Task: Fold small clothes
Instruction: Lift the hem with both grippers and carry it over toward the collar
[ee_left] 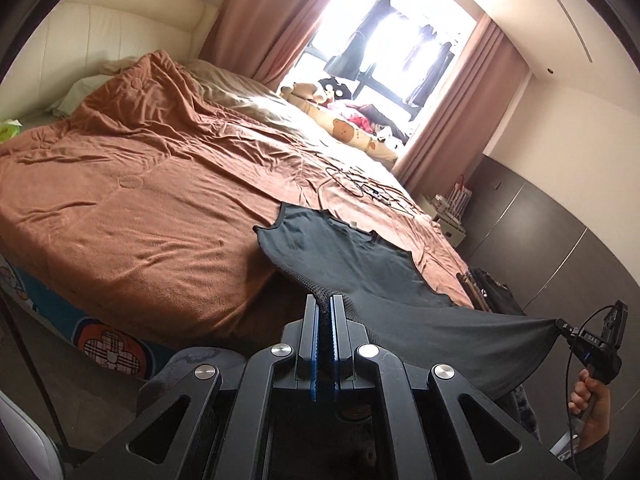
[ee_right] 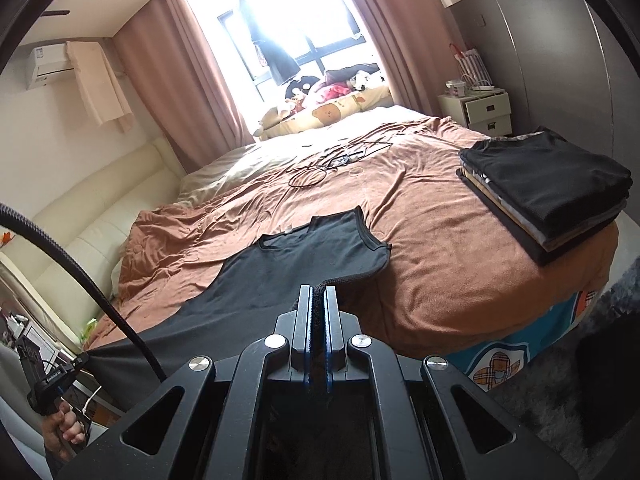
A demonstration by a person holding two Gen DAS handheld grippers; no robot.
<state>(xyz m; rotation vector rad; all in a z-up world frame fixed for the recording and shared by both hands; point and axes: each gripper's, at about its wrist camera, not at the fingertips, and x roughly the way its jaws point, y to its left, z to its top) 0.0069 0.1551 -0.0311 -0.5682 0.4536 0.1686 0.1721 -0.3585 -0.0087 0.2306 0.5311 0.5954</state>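
A dark sleeveless top (ee_left: 352, 252) (ee_right: 304, 264) lies with its neck and shoulders on the brown bedspread (ee_left: 140, 200) (ee_right: 440, 240), its lower part lifted off the bed's near edge. My left gripper (ee_left: 325, 300) is shut on one bottom corner of the hem. My right gripper (ee_right: 319, 290) is shut on the other corner. The hem hangs stretched between them. In the left wrist view the right gripper (ee_left: 558, 323) shows at the far right with a hand below it. In the right wrist view the left gripper (ee_right: 82, 359) shows at the lower left.
A stack of folded clothes (ee_right: 548, 184) sits on the bed's right side. Black cables (ee_right: 332, 164) (ee_left: 360, 184) lie mid-bed. Plush toys and a bear pillow (ee_right: 320, 108) line the window side. A white nightstand (ee_right: 480, 112) stands by the grey wardrobe.
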